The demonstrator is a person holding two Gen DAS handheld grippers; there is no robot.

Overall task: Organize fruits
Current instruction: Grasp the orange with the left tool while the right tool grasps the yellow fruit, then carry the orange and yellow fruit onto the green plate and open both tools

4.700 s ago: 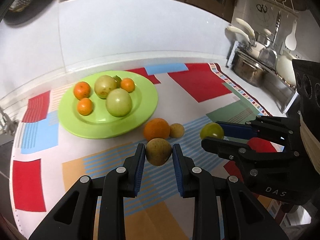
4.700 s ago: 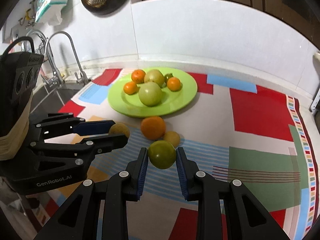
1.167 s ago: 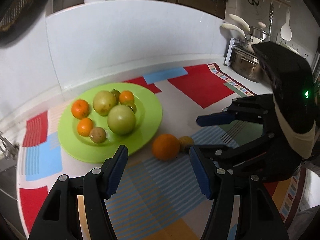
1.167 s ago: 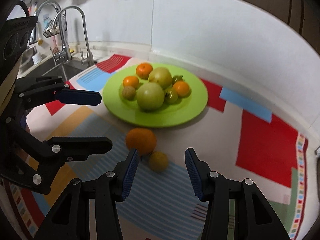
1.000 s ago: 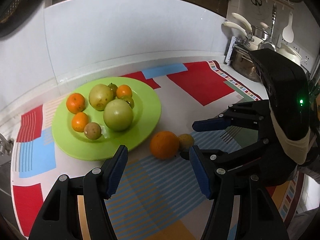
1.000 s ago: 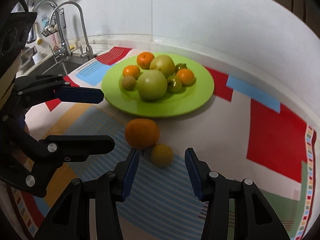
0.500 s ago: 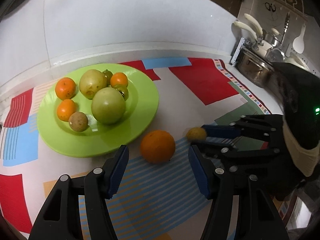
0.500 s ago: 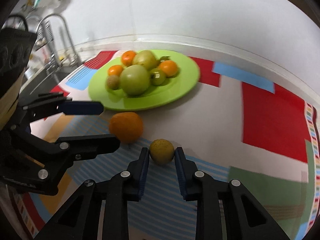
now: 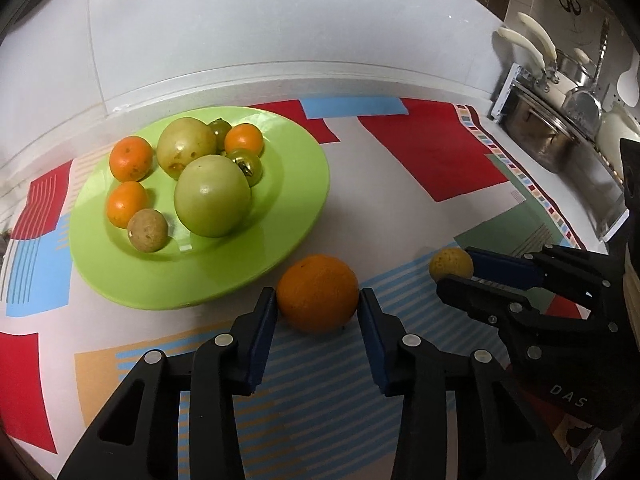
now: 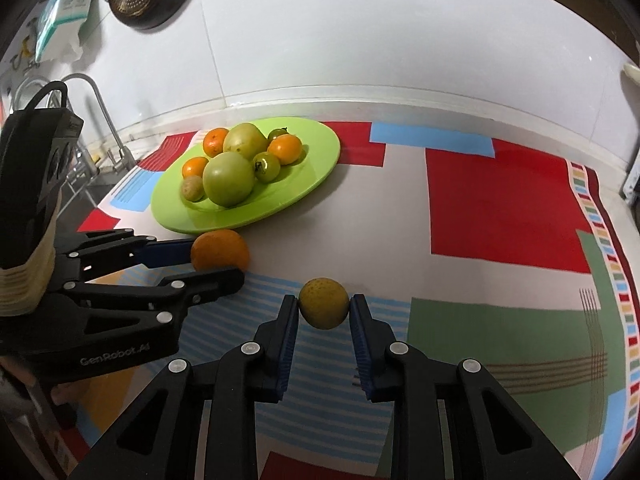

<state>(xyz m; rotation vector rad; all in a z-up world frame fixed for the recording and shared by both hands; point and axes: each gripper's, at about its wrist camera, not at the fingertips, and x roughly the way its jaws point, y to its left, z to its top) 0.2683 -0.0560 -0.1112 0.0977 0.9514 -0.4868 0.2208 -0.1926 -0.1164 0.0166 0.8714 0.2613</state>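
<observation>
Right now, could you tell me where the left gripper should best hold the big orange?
Across its widest middle, from the near side. The orange is round, on the mat beside the plate, and the left gripper already brackets it.

Since 4.7 seconds ago, the brownish round fruit (image 9: 147, 230) you held in your left gripper (image 9: 318, 312) and the small green tomato (image 10: 267, 166) from your right gripper (image 10: 324, 312) both sit on the lime-green plate (image 9: 296, 184). A second ago both pairs of fingers were spread wide behind the loose fruit. Now your left blue pads (image 9: 262, 334) sit right against the large orange (image 9: 318, 293), and your right gripper is clamped on the small yellow-brown round fruit (image 10: 324, 303), pulled away from the orange.
</observation>
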